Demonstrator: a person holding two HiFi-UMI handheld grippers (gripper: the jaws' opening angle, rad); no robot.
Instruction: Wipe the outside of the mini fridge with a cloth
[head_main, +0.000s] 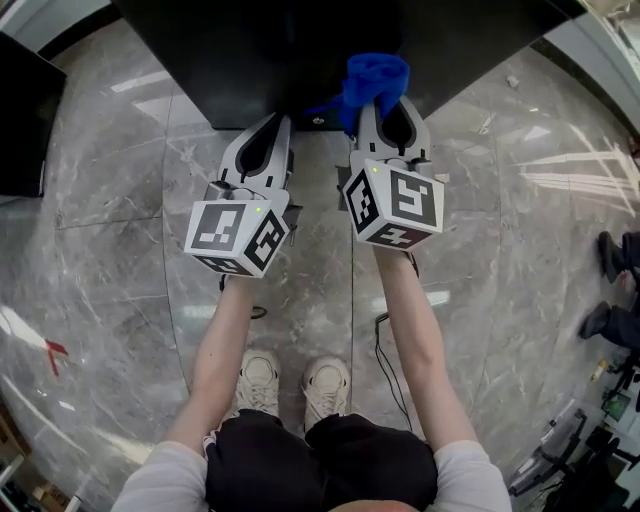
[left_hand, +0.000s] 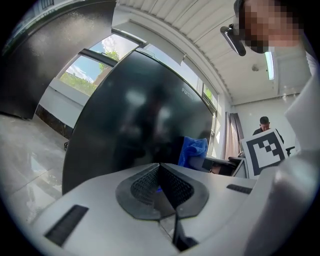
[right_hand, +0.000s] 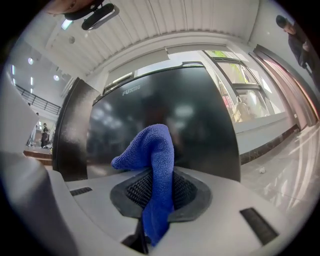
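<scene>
Right gripper: grey two-jaw tool with black mesh-textured pads, jaws clamped on a bright blue terry microfibre cloth. The cloth rises from the pinch in a rumpled peak, one fold drooping to the left and a tail hanging below the pads. In the head view the cloth shows as a bunched blue mass at the gripper's tip, against the lower front edge of the fridge; contact cannot be confirmed.

Left gripper: same make, jaws pressed together with nothing between them, pointed at the fridge door beside the right gripper. Each gripper carries a white cube with black square markers.

Glossy black mini fridge: flat dark door with rounded top corners, a faint light brand mark near the upper left corner, soft reflections of lights and figures across the face. It stands on the floor directly ahead of the person.

Floor: polished grey marble-pattern tiles with thin joints and glare streaks; a thin black cable trails on it near the person's white sneakers.

Room: white slatted ceiling, large windows showing greenery and sky, a dark cabinet at the left, and a second person standing in the background.
</scene>
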